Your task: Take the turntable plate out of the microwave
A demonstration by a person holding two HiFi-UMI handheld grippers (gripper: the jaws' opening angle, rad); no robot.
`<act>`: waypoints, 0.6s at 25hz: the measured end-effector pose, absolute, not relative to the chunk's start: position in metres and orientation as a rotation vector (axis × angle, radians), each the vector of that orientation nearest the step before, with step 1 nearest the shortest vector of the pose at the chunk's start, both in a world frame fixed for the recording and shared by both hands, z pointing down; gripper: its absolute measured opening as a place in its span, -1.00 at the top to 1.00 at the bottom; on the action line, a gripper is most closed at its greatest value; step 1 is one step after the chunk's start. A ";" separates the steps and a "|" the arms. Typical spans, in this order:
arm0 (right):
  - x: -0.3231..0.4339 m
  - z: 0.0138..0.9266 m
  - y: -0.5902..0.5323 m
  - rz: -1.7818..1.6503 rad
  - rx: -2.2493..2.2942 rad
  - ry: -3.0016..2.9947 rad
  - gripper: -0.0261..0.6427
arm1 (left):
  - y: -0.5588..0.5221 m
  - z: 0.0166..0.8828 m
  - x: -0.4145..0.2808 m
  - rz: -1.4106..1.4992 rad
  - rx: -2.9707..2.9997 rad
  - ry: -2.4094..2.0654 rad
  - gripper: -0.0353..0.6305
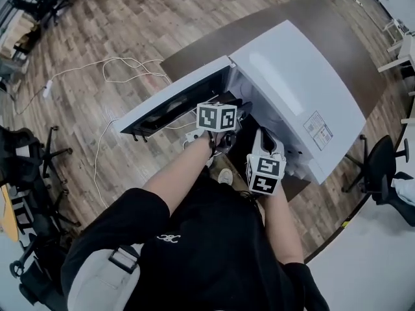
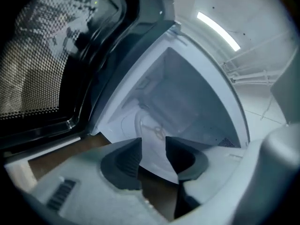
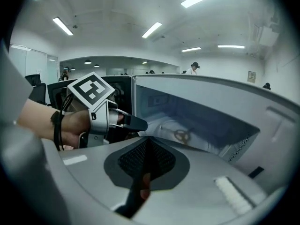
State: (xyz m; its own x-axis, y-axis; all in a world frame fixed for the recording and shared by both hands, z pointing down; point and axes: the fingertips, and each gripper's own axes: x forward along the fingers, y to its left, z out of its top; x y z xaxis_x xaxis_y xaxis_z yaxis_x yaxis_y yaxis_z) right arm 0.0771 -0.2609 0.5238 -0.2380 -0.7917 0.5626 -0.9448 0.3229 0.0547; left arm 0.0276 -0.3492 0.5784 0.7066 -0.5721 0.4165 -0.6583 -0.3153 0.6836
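Note:
The white microwave [image 1: 305, 89] stands on a brown table with its door [image 1: 175, 102] swung open to the left. Inside, the clear glass turntable plate [image 2: 151, 124] lies flat on the cavity floor over its spoked roller hub [image 3: 183, 135]. My left gripper [image 2: 153, 140] is at the cavity mouth, open, with nothing between its jaws and the plate just beyond them. In the head view the left gripper [image 1: 238, 109] reaches into the opening. My right gripper [image 3: 147, 143] is shut and empty, just outside the opening and to the right of the left one.
The door's mesh window [image 2: 33, 64] is close on the left gripper's left. The brown table [image 1: 337, 31] extends behind the microwave. A white cable [image 1: 123, 67] trails over the wooden floor, and office chairs [image 1: 382, 167] stand at both sides.

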 end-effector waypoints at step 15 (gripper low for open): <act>0.094 0.546 -0.272 0.488 1.646 -1.918 0.90 | -0.385 0.615 0.051 0.255 1.975 -0.877 0.35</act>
State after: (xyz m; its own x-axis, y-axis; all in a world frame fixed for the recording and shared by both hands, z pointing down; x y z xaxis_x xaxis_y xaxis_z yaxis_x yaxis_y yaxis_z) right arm 0.0938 -0.2720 0.5462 -0.0894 -0.7763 0.6241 -0.9801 0.1800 0.0835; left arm 0.0514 -0.3847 0.6151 0.7236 -0.4774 0.4985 -0.6704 -0.3142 0.6722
